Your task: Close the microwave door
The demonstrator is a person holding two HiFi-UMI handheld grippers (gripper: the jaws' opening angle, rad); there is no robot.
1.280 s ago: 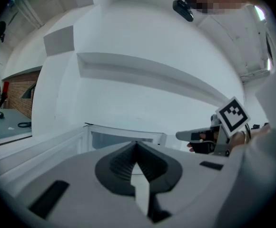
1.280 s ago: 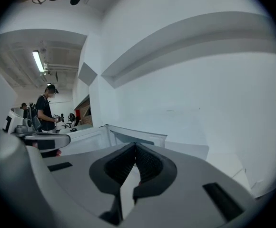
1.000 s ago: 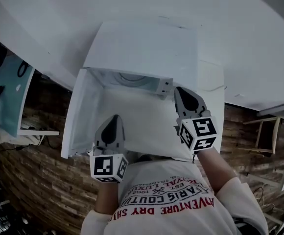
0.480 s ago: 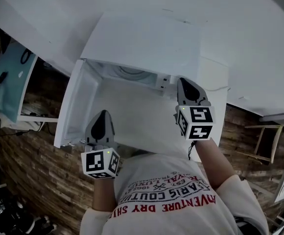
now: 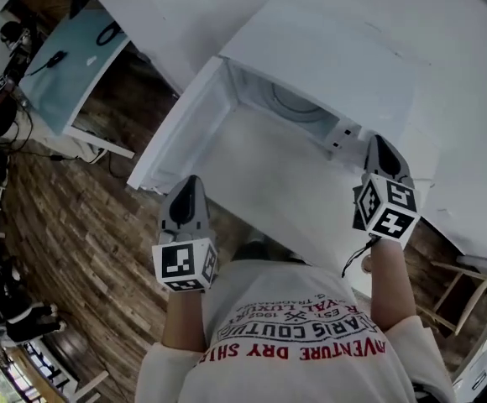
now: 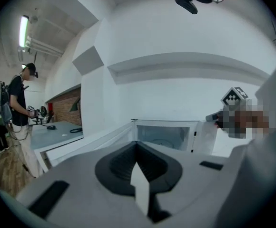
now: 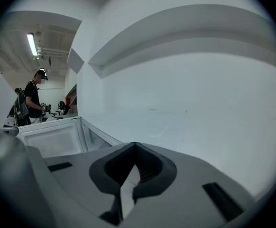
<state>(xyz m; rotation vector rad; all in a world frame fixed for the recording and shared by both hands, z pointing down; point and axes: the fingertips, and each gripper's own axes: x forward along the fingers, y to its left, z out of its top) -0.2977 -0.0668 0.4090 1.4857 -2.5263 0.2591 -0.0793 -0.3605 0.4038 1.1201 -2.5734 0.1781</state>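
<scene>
The white microwave point(image 5: 327, 65) stands open, its door point(image 5: 185, 128) swung out to the left and its cavity point(image 5: 290, 107) showing. My left gripper point(image 5: 191, 183) is shut and empty, held just below the door's free edge, apart from it. My right gripper point(image 5: 379, 143) is shut and empty beside the microwave's front right corner, near the control strip point(image 5: 344, 133). In the left gripper view, the microwave point(image 6: 164, 134) and its door point(image 6: 100, 139) lie ahead of the left gripper point(image 6: 137, 145). The right gripper view has the door point(image 7: 52, 139) at left, past the right gripper point(image 7: 134, 147).
A white counter and wall point(image 5: 445, 82) surround the microwave. A light blue table point(image 5: 67, 65) with cables stands at the far left over a wooden floor point(image 5: 75, 242). Two people point(image 6: 19, 103) stand at that table. A wooden stool point(image 5: 458, 296) is at the lower right.
The head view has swung, so the microwave now sits up and to the right. My right gripper has shifted right along the microwave's front. The door stays open; both grippers stay shut.
</scene>
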